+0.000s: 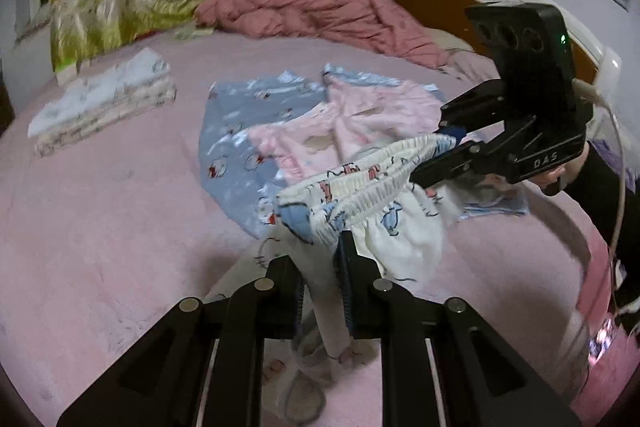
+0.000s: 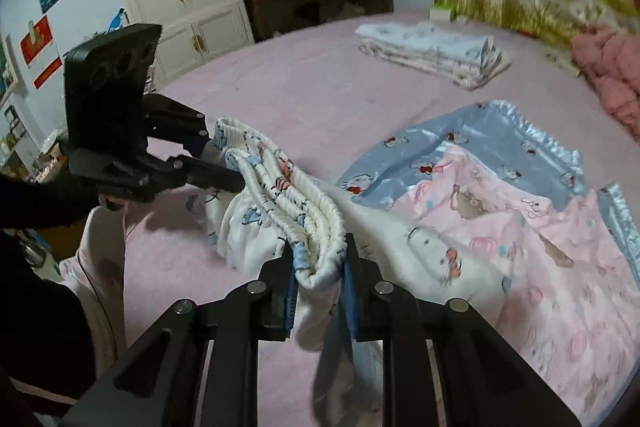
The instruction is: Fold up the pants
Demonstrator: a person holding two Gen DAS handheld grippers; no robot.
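got both tongs, left (image 1: 322,267) and right (image 2: 318,267), clamped on the waistband of the white pants (image 1: 360,187), hanging just above the bed (image 1: 100,227). worry: the legs drag across the clothes pile (image 2: 500,211) beside them and bunch up, or the stretchy band slips out.

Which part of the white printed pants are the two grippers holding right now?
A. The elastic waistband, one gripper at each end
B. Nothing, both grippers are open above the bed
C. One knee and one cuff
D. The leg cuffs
A: the left gripper and the right gripper are each shut on an end of the gathered waistband of the white pants, stretched between them above the bed.
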